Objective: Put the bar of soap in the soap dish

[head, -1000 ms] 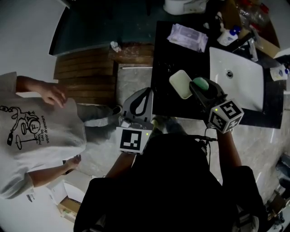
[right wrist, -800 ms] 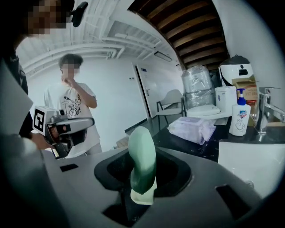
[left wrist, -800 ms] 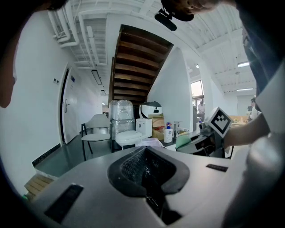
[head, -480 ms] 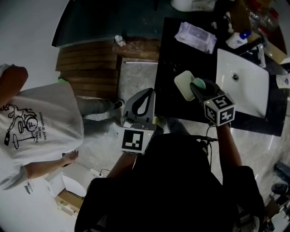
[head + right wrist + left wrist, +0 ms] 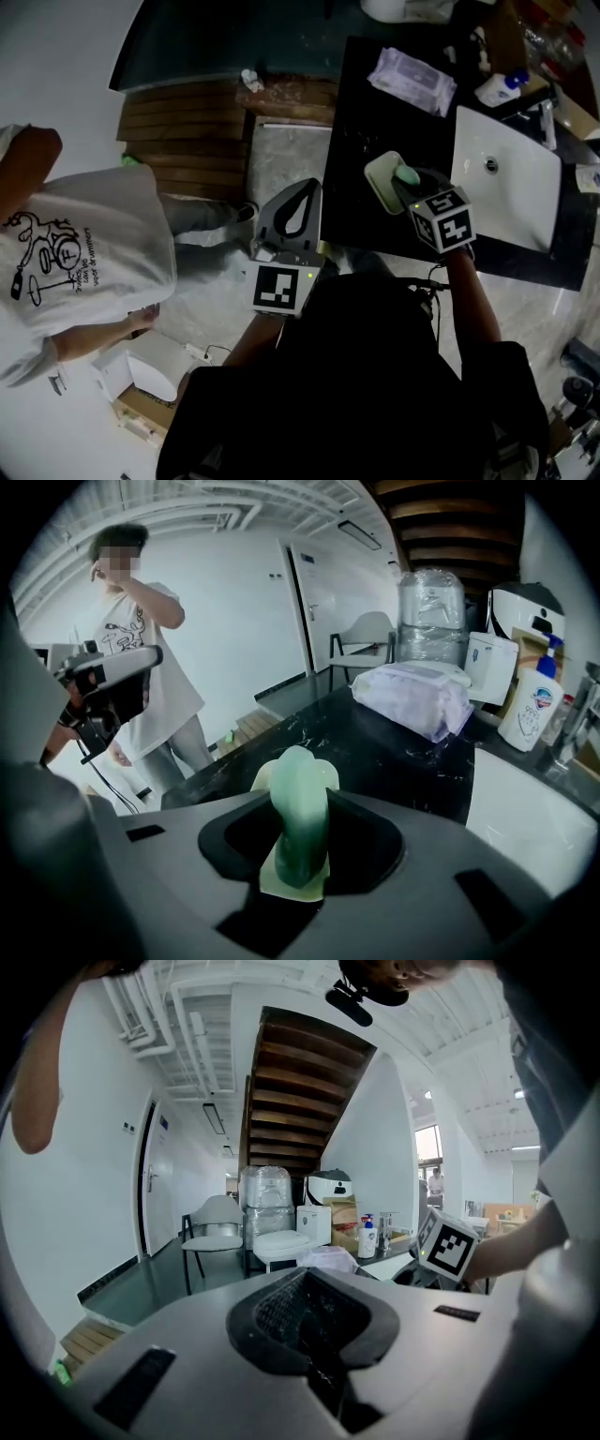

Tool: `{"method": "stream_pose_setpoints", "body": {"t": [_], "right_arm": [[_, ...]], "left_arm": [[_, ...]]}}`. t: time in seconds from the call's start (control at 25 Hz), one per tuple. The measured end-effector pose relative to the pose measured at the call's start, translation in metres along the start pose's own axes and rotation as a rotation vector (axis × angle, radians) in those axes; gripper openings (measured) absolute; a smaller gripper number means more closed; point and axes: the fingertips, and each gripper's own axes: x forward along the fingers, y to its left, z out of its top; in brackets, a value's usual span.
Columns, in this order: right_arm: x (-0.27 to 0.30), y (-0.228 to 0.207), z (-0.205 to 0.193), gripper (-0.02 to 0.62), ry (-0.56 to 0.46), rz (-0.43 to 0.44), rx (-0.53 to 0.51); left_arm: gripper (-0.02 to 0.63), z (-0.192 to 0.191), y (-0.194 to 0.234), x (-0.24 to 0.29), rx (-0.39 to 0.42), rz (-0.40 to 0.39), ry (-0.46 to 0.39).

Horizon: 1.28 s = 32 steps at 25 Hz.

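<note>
Green bar of soap (image 5: pixel 298 808), stood on its narrow edge, pinched between the jaws of the right claw (image 5: pixel 406 184). Hangs directly over the pale soap dish (image 5: pixel 378 178), low within its outline; cannot tell whether touching it. Dish lies flat on the black marbled surface (image 5: pixel 361 103), near the front edge, just beside the white basin (image 5: pixel 511 187) on its right. Farther back on the same surface, well apart from the dish, a pack of wipes (image 5: pixel 412 80). By the basin's far corner, a white pump bottle (image 5: pixel 532 705) with a blue top. Off the surface and over the floor, the left claw (image 5: pixel 314 1335), jaws pressed together on nothing. Further left, a person (image 5: pixel 89 253) in a white printed T-shirt, next to wooden steps (image 5: pixel 178 141).
</note>
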Motion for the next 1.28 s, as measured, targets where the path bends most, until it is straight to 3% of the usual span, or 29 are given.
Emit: {"method": "stream_pose_setpoints", "body": {"t": [0.4,1.28], "right_arm": [[0.013,0.000,-0.003,0.123,0.079,-0.023,-0.011],[0.005,0.021,0.014,0.124,0.013,-0.044,-0.031]], "left_arm": [[0.003,0.001,0.013,0.001,-0.004,0.015,0.000],[0.003,0.001,0.019,-0.008,-0.002,-0.015,-0.003]]}}
